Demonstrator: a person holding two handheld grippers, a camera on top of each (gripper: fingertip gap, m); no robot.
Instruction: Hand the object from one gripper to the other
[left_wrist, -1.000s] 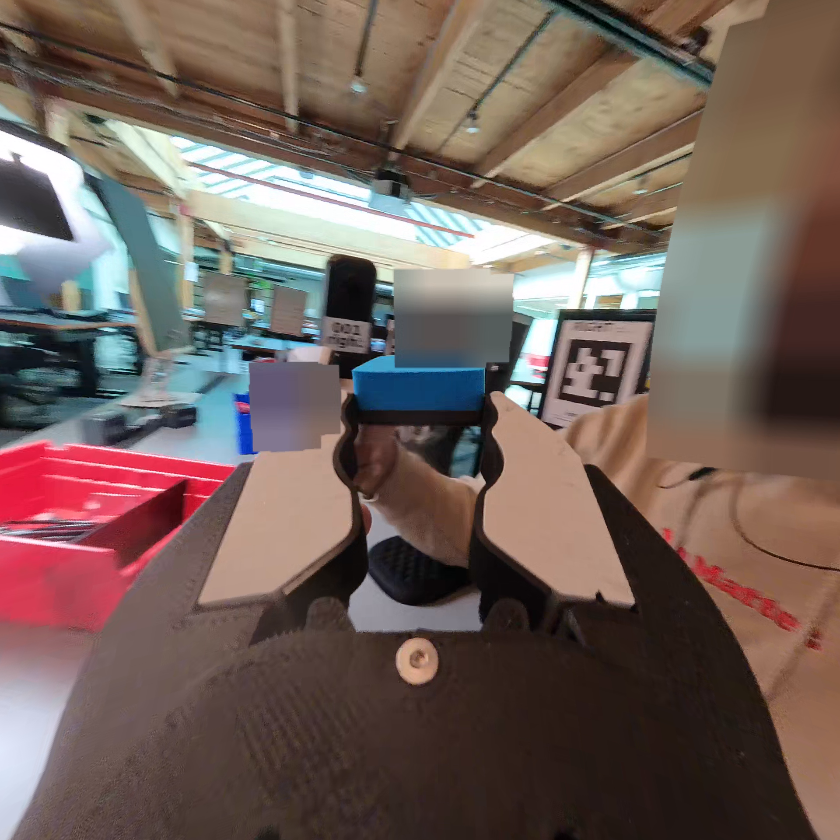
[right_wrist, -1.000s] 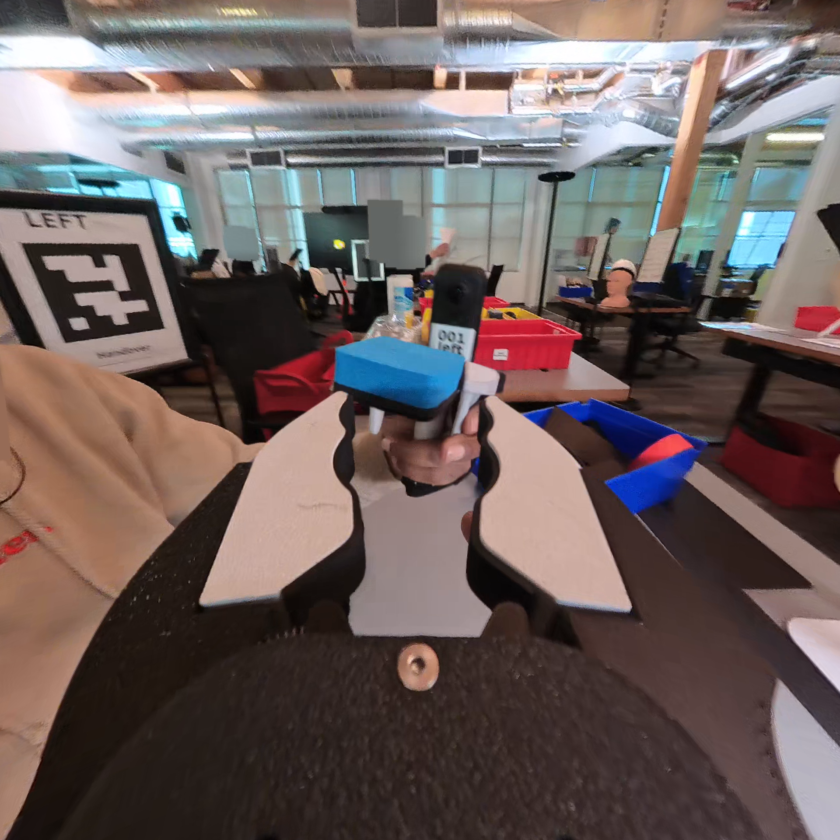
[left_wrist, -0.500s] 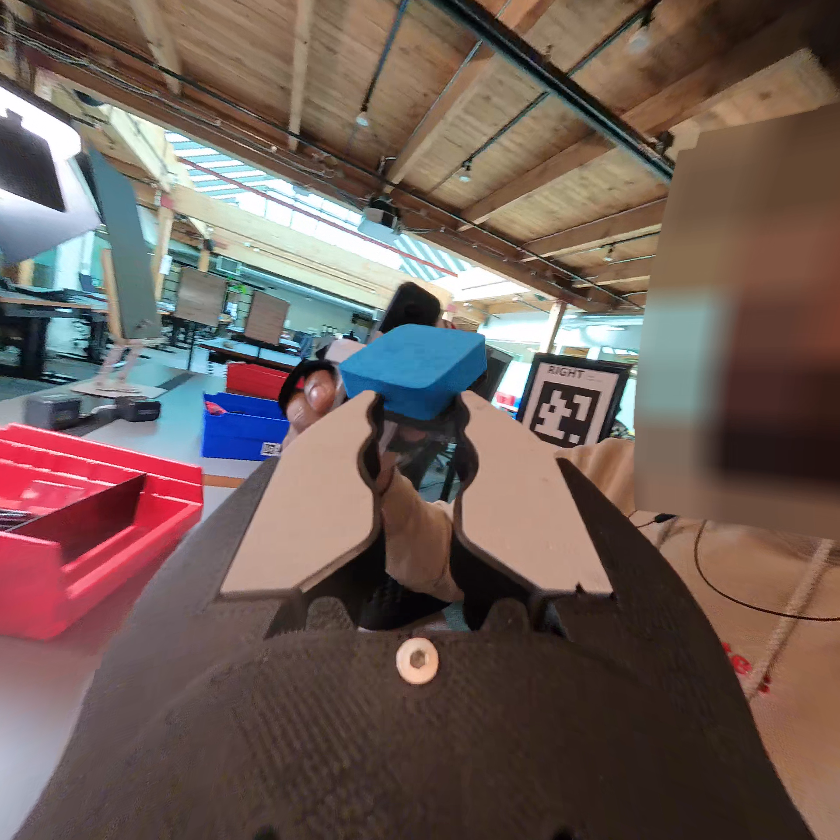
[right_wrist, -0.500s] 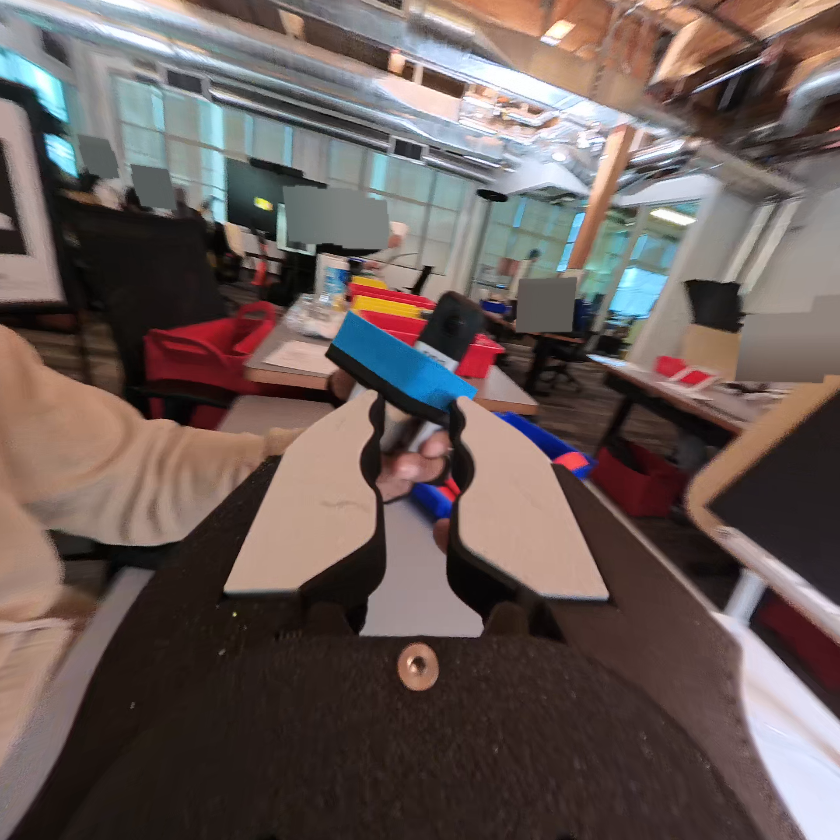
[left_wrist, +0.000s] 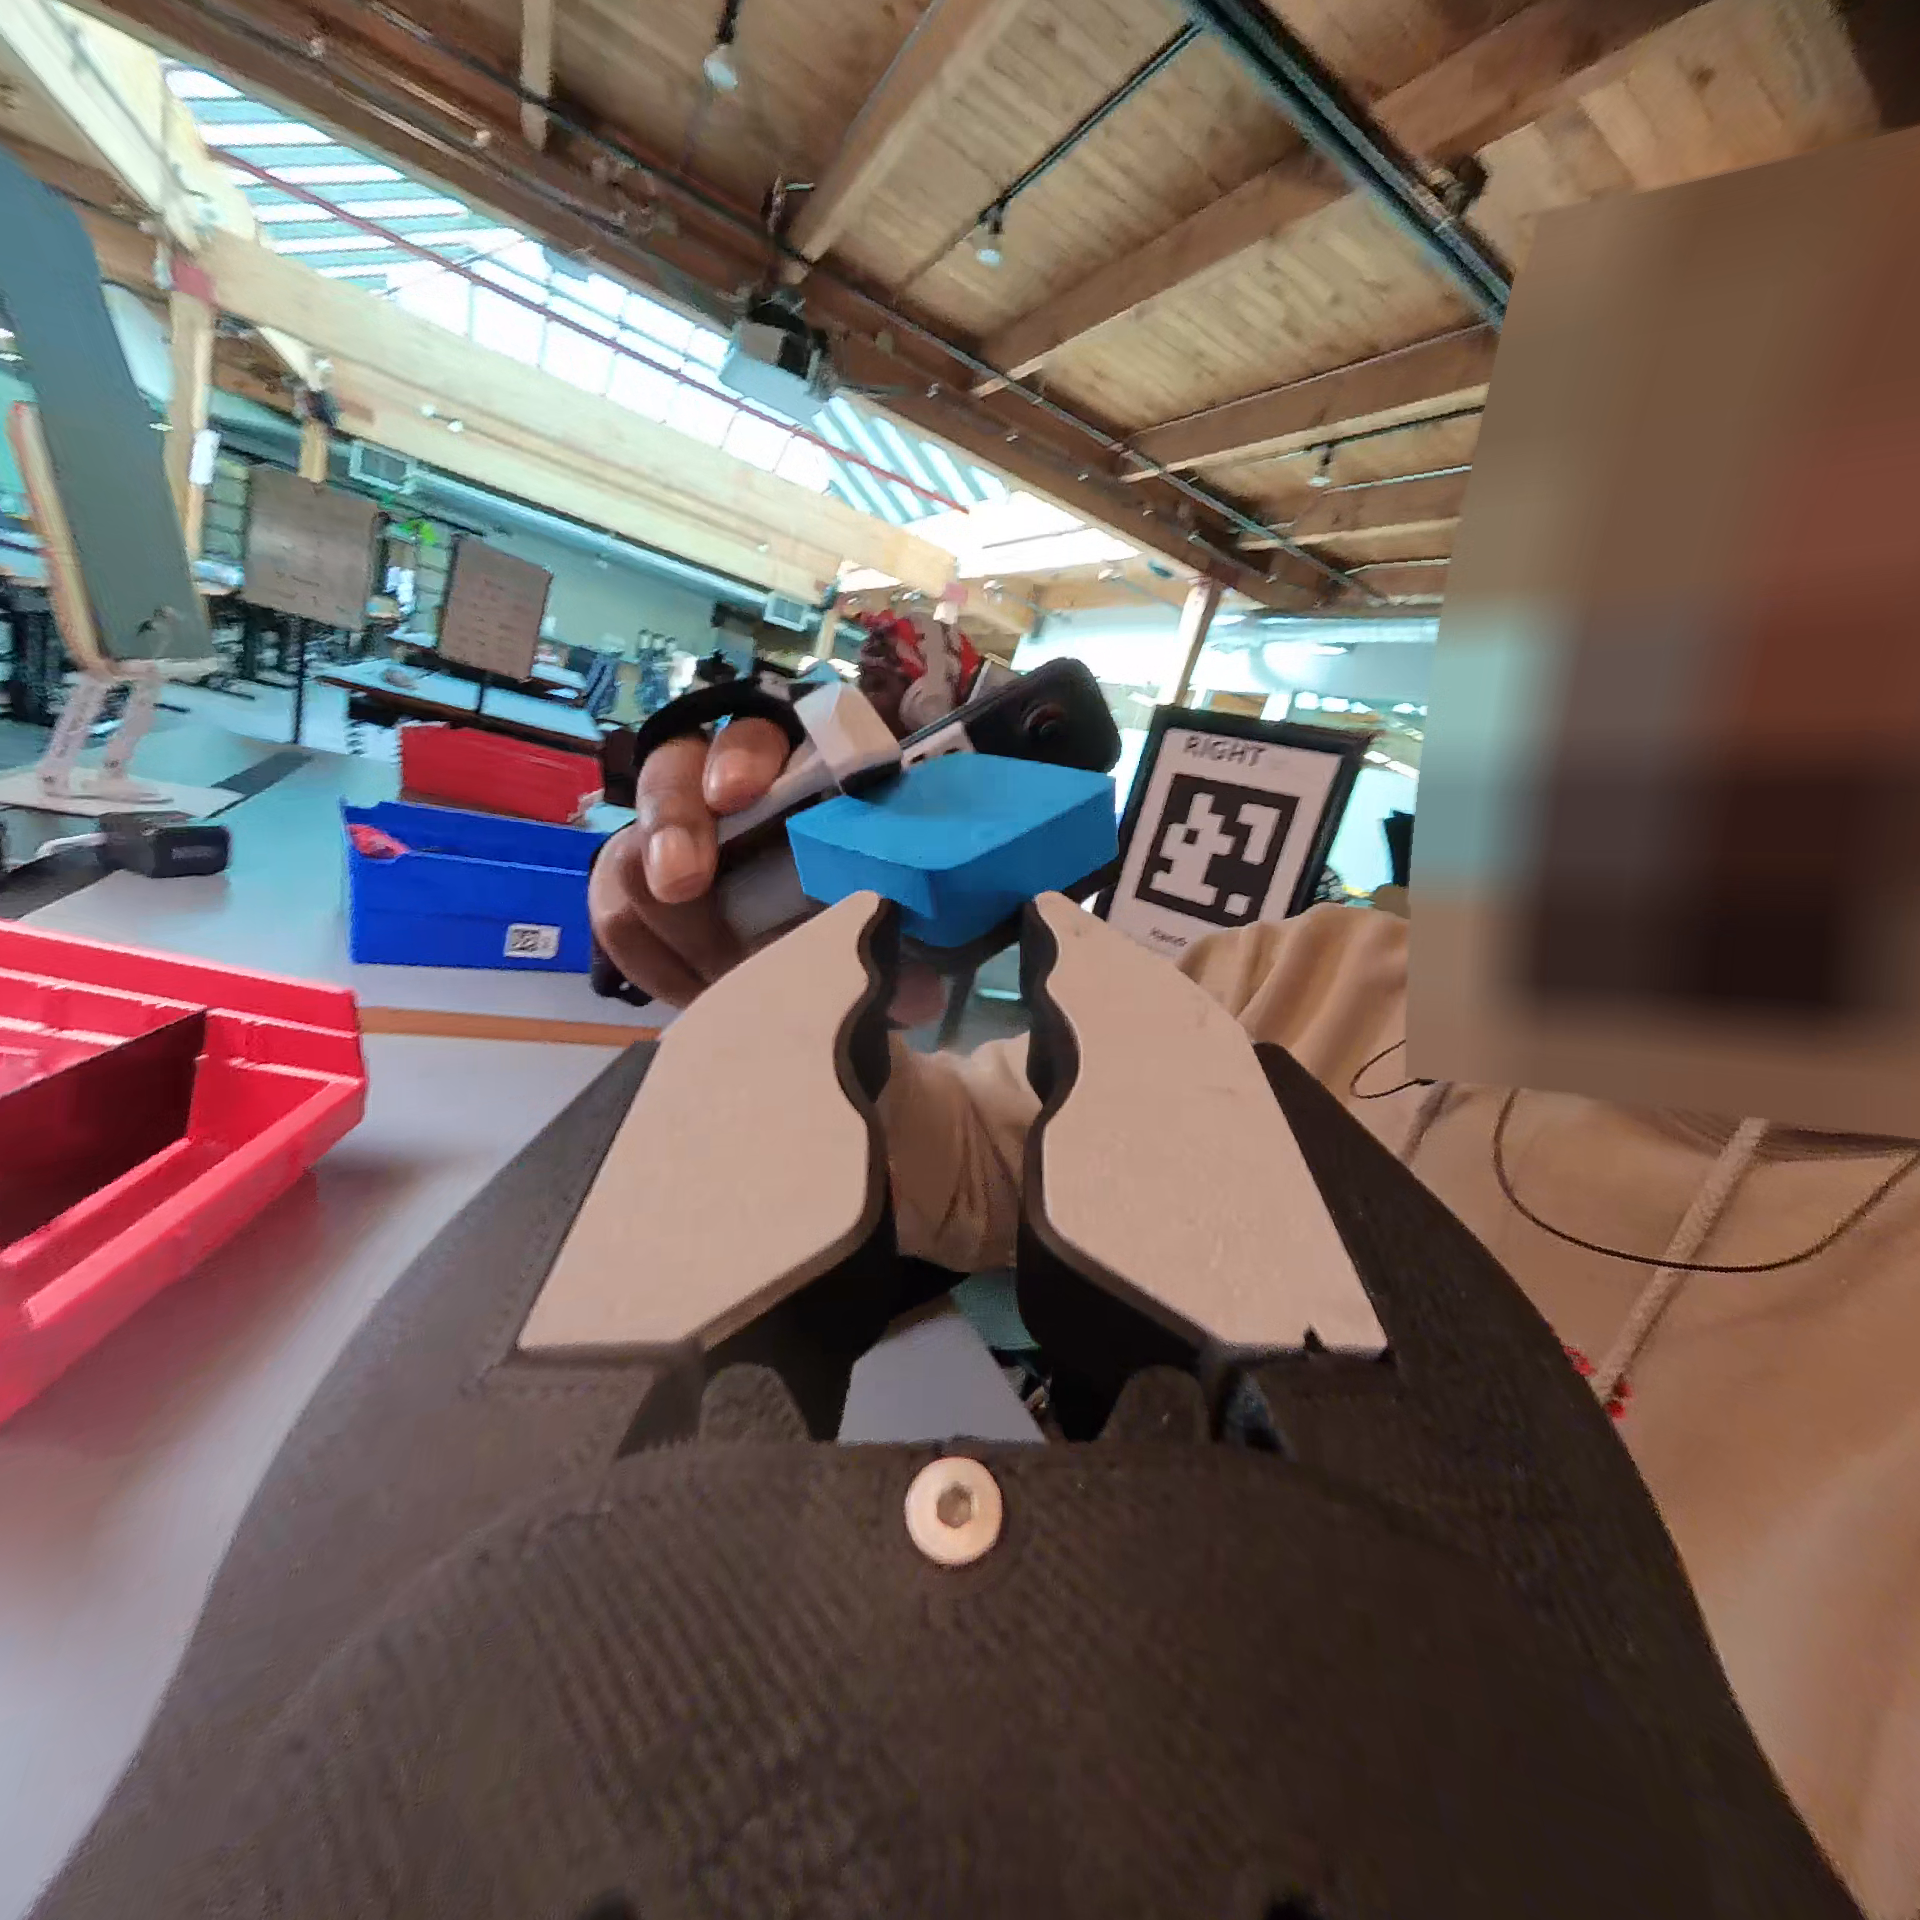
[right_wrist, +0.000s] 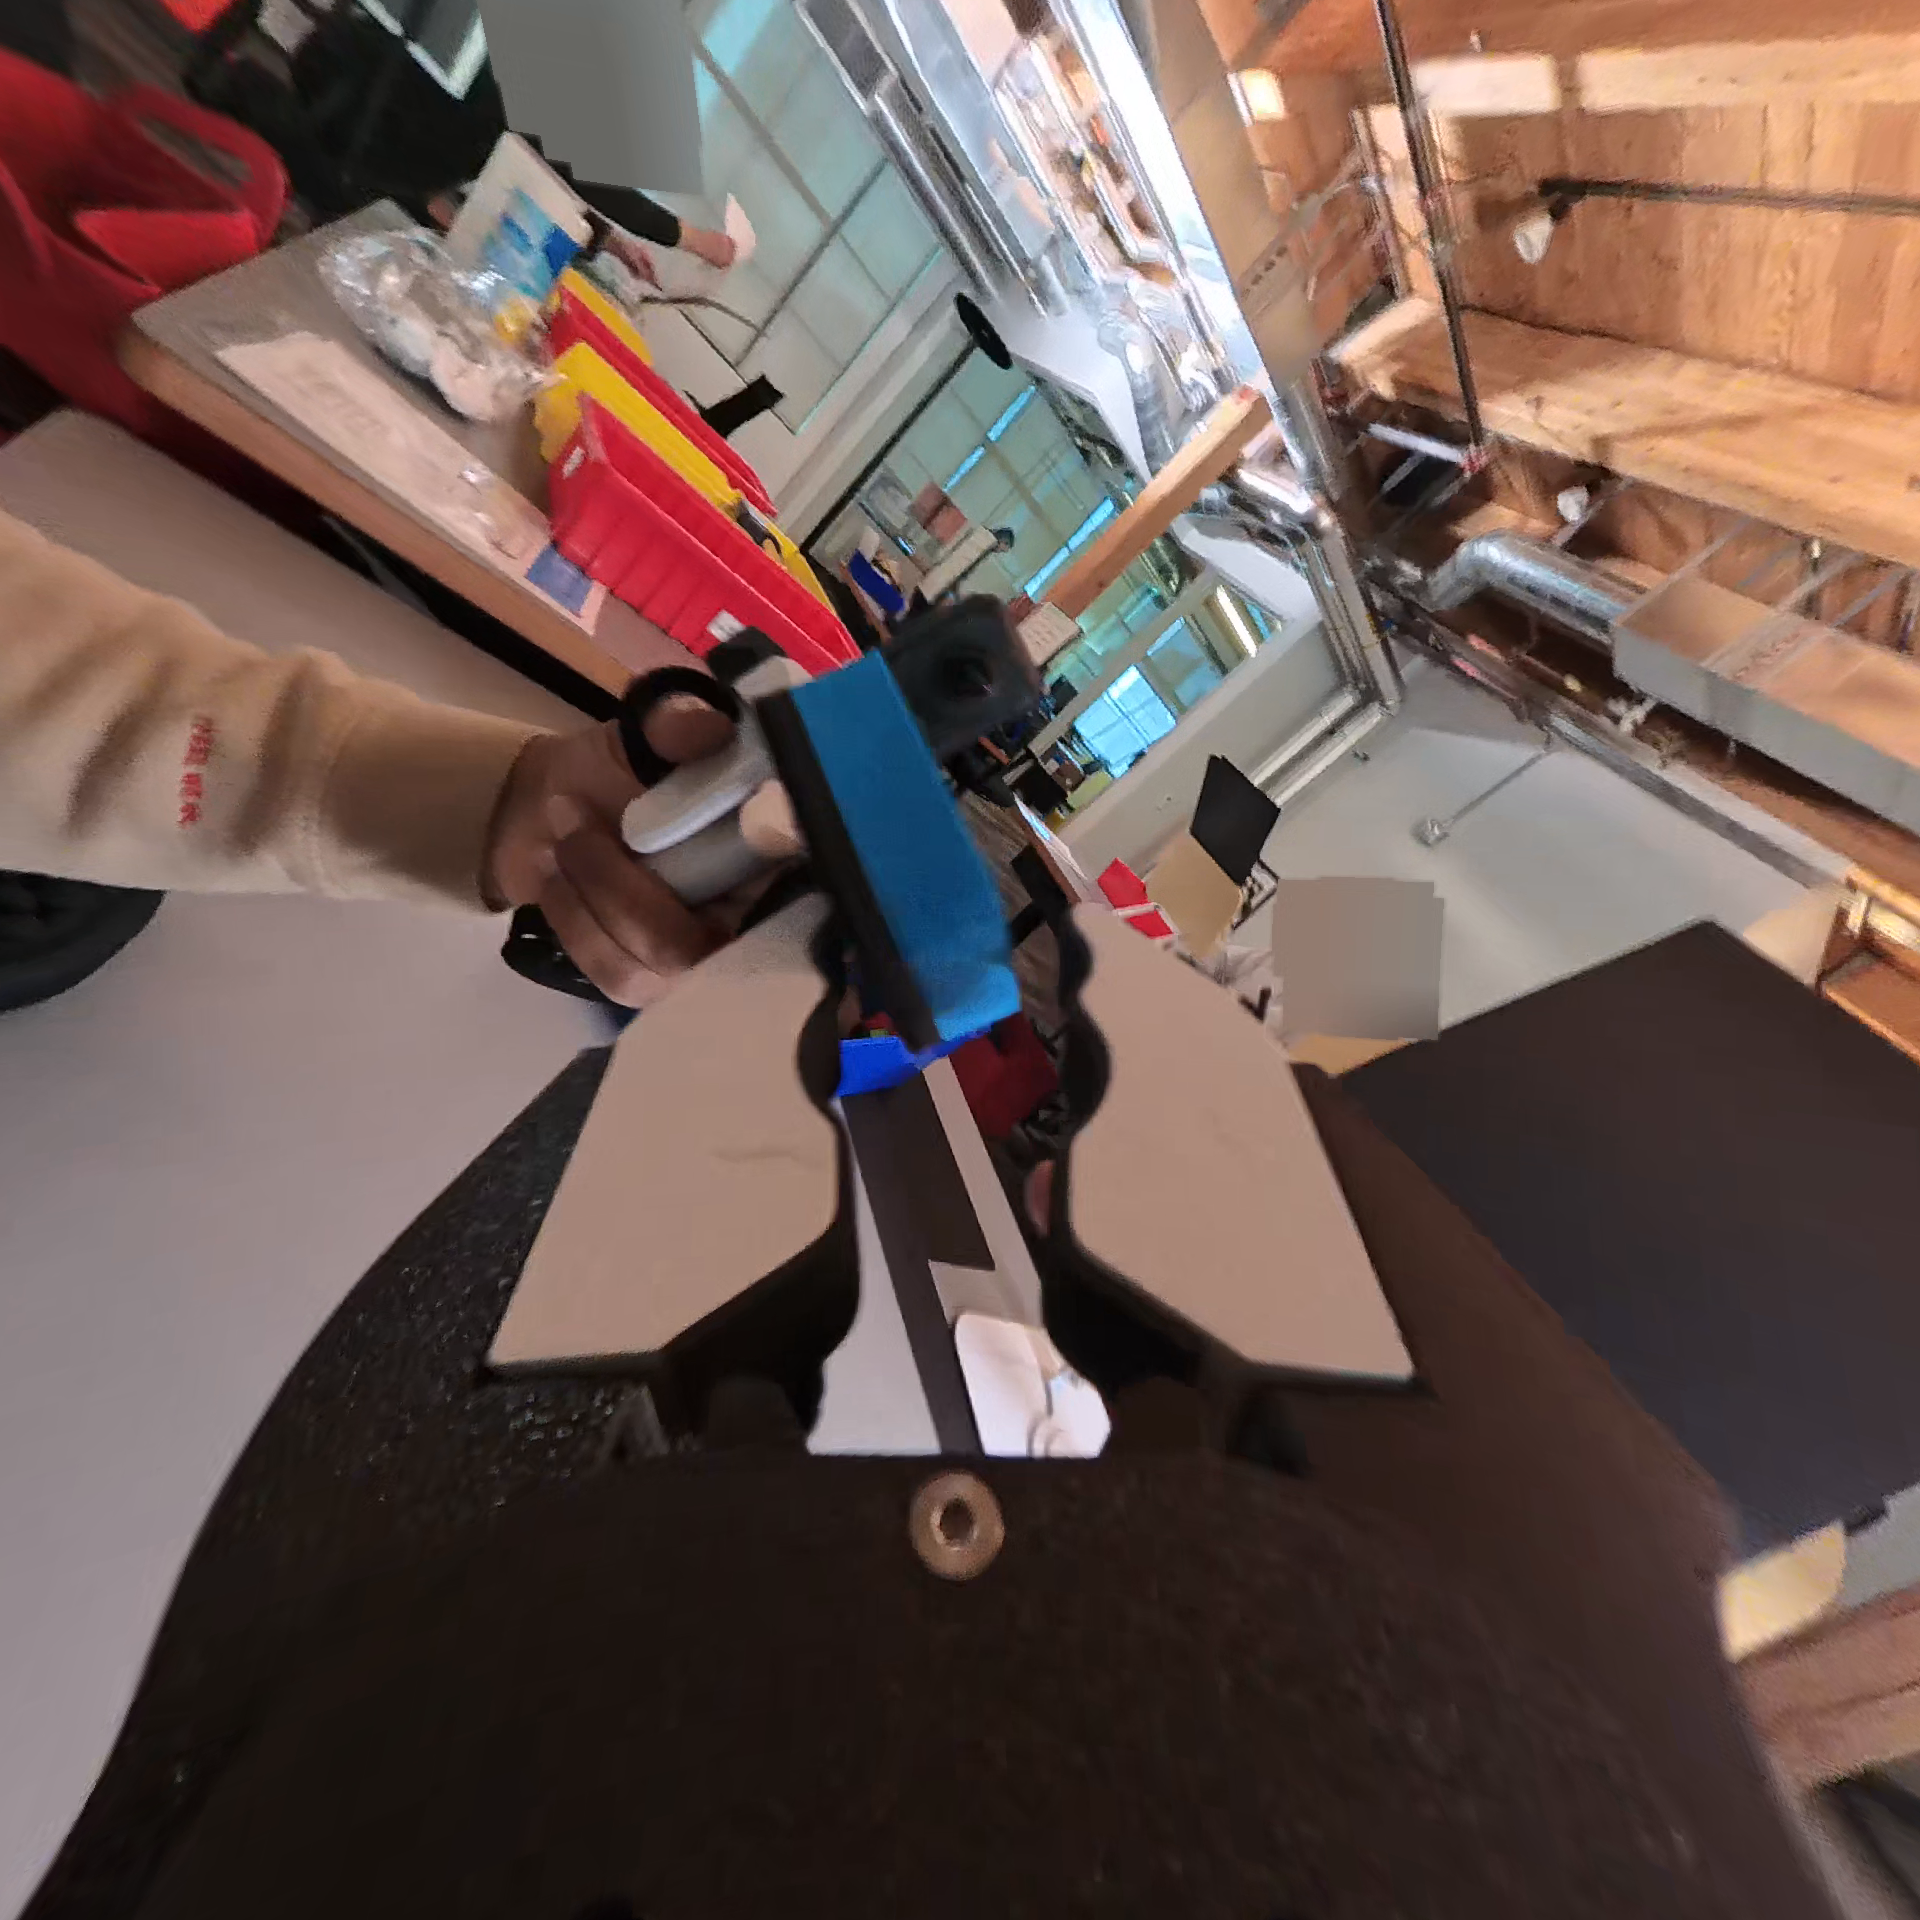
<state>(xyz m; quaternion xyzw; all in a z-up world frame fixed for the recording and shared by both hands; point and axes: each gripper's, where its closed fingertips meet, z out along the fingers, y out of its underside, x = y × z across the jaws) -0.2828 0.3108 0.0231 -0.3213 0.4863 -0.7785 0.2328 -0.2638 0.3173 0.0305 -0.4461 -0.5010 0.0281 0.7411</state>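
Observation:
A blue foam block (left_wrist: 956, 842) with a black backing is held in the air between my two grippers, which face each other. My left gripper (left_wrist: 956, 925) is shut on the block's near corner, with both fingertips against it. In the right wrist view the block (right_wrist: 904, 862) stands edge-on between the fingers of my right gripper (right_wrist: 951, 966). The block's black side lies by the left finger (right_wrist: 821, 987), and a gap shows between the blue face and the right finger (right_wrist: 1081, 987), so this gripper is open. A hand (right_wrist: 582, 862) holds the left gripper behind the block.
A red bin (left_wrist: 156, 1122) and a blue bin (left_wrist: 457, 883) sit on the grey table (left_wrist: 156, 1558) to the left. A framed marker card (left_wrist: 1226, 842) stands behind the block. The person's cream sleeve (right_wrist: 208, 758) crosses the right wrist view. A black panel (right_wrist: 1662, 1195) stands at the right. The tips of both grippers are at nearly the same place.
Both grippers narrowed around the block. The left stayed closed on it while the right widened again and came off the blue face. The right wrist view has rolled sharply.

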